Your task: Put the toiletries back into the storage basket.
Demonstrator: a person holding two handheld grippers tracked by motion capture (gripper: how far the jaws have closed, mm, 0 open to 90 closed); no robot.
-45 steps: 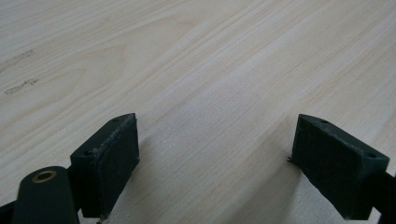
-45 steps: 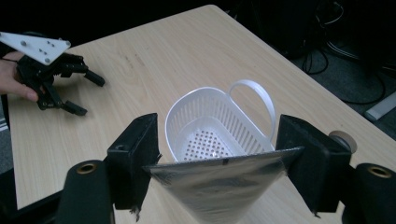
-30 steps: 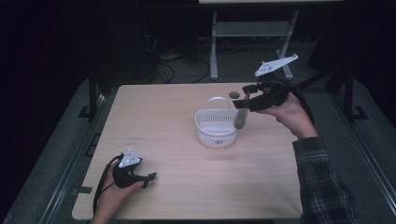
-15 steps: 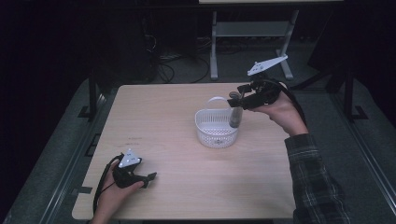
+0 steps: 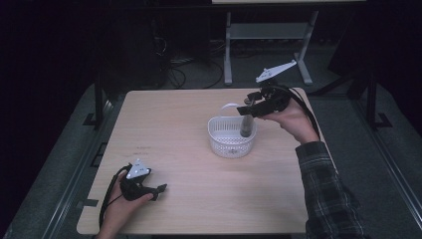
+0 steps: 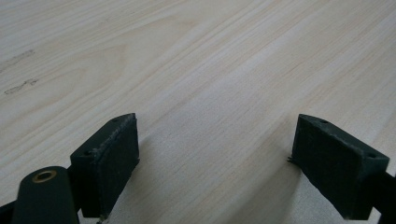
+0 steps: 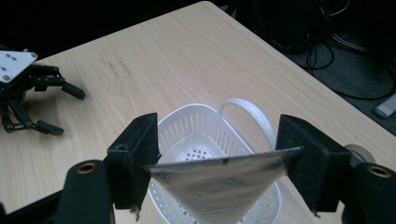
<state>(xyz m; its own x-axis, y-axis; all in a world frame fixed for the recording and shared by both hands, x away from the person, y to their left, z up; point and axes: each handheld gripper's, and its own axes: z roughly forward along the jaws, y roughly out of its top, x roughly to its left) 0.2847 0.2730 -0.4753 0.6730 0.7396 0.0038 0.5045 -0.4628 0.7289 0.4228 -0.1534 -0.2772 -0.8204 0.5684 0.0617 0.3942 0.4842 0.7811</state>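
Note:
My right gripper (image 5: 247,107) hangs over the right side of a white perforated basket (image 5: 221,137) at the middle of the table. It is shut on the top edge of a silvery grey pouch (image 5: 246,125), whose lower end dips inside the basket's rim. In the right gripper view the pouch (image 7: 219,184) stretches between both pads of my right gripper (image 7: 217,158) and tapers down over the basket (image 7: 187,126). My left gripper (image 5: 160,190) rests on the table near the front left corner. Its jaws stand open over bare wood in the left gripper view (image 6: 215,158).
The wooden table (image 5: 174,129) has its far edge just behind the basket's handle (image 5: 230,105). A metal stand (image 5: 268,32) and cables (image 5: 184,62) sit on the dark floor beyond. A small tan round thing (image 7: 358,150) lies beside the basket.
My right gripper has moved left and down with the pouch, bringing its lower end from beside the basket to inside the rim. The left gripper has stayed put.

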